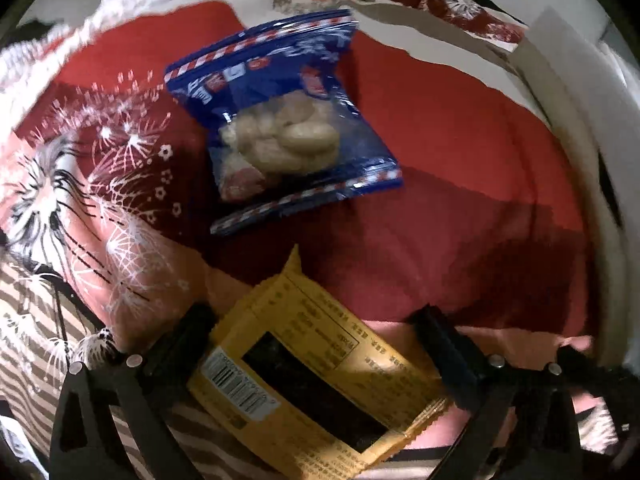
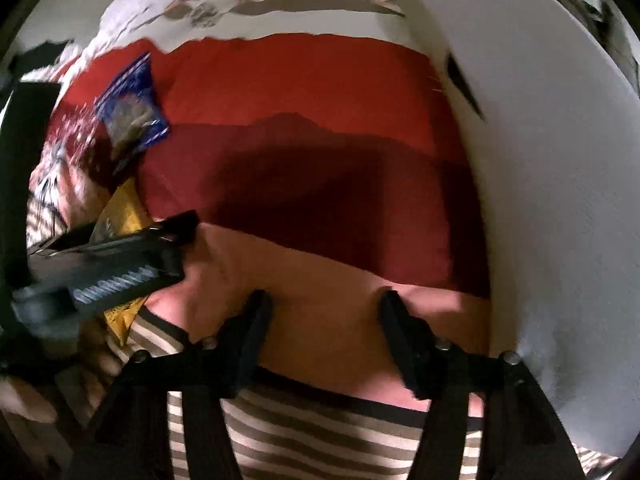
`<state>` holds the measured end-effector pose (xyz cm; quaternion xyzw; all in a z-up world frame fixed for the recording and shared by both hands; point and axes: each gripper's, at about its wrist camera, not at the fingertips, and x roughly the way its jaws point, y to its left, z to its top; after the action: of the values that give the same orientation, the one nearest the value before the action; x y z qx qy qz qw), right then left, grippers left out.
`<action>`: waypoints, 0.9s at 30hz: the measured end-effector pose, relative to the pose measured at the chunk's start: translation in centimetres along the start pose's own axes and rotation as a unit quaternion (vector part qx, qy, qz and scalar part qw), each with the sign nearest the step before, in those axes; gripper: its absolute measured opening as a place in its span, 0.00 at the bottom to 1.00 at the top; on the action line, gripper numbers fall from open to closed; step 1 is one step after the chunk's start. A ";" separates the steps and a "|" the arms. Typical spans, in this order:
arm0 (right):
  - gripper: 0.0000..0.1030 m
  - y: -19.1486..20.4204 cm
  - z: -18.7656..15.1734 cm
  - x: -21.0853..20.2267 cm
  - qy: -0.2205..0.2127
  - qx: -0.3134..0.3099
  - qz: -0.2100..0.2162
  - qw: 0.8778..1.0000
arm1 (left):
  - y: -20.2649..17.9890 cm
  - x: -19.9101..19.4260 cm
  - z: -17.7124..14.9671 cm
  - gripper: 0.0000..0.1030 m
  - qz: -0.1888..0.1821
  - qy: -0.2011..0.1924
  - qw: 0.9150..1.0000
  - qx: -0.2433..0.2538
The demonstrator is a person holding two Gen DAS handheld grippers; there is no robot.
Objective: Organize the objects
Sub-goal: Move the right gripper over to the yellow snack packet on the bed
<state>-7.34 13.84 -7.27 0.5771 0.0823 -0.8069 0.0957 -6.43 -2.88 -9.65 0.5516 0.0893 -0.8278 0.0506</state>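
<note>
A yellow snack packet (image 1: 308,376) with a barcode and a dark window lies between the wide-open fingers of my left gripper (image 1: 316,332), its near end under the jaws; neither finger presses it. A blue snack bag (image 1: 284,120) of pale nuts lies farther out on the red cloth (image 1: 460,184). In the right wrist view my right gripper (image 2: 324,316) is open and empty over the pink and striped cloth. The left gripper (image 2: 120,264) shows at its left, over the yellow packet (image 2: 124,208), with the blue bag (image 2: 132,108) beyond.
The surface is a red, pink and striped patterned blanket (image 1: 80,184) with white firework prints. A white wall or panel (image 2: 552,160) with a dark slot rises at the right in both views. Rumpled bedding lies at the far edge.
</note>
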 end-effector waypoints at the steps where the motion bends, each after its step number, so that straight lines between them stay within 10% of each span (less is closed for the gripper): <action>1: 0.70 0.2 0.0 0.2 0.002 0.001 0.003 1.000 | -0.2 0.0 -0.2 1.00 0.007 -0.006 1.000 0.004; 19: 0.80 1.6 0.5 0.2 0.009 -0.041 -0.016 0.999 | -0.4 0.5 1.0 0.97 0.010 0.042 0.999 0.011; 22: 0.71 1.6 0.6 -0.9 -0.006 -0.048 -0.013 0.999 | -0.4 -1.2 1.0 0.74 0.003 0.018 1.000 0.018; 27: 0.65 -0.7 0.7 -4.1 -0.067 0.013 0.056 0.996 | -0.6 -6.7 0.9 0.72 -0.031 -0.086 0.995 0.033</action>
<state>-6.89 14.57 -3.12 0.5264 0.0326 -0.8382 0.1385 -4.76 -2.57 -3.10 0.4770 0.0745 -0.8756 0.0137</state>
